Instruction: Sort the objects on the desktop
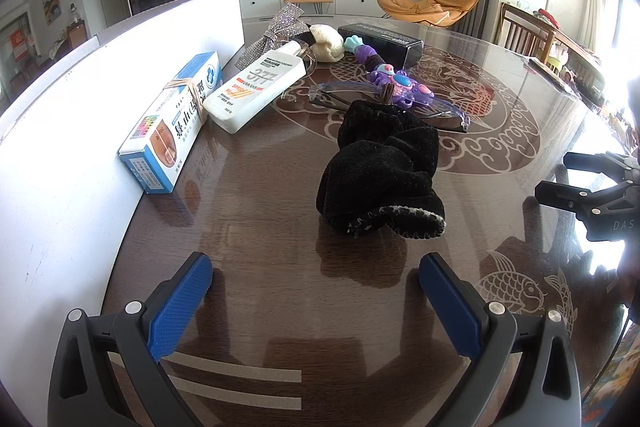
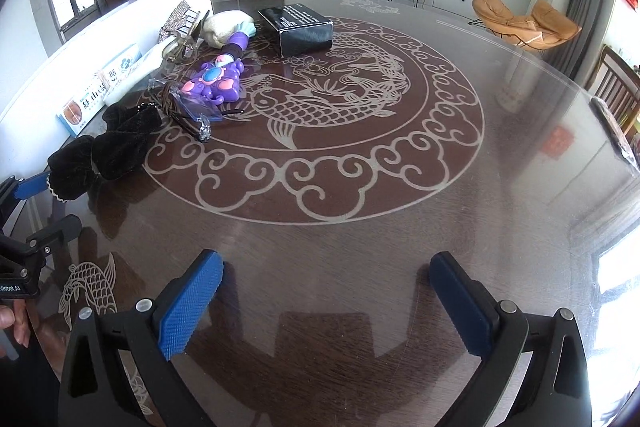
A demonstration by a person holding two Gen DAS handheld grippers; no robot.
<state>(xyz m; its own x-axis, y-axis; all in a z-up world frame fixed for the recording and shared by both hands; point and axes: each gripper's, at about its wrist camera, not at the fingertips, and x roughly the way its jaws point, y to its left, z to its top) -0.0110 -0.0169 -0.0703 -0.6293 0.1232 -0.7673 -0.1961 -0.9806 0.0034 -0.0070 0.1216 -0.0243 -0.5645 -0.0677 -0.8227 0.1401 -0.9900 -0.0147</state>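
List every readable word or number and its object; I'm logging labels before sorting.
"DAS": right gripper body, cut off at the frame edge.
"RobotAI", partly cut: left gripper body.
White plastic bottle: large digits upside down, unsure.
Blue-and-white cardboard box: Chinese characters, too distorted.
Black rectangular box: print too small.

Black velvet pouch, purple toy

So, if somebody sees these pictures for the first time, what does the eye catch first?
Probably the pale fish and cloud pattern inlaid in the dark round table, which fills the right wrist view. Next comes the clutter along the white board: a black velvet scrunchie nearest the open left gripper, with a purple toy just behind it.
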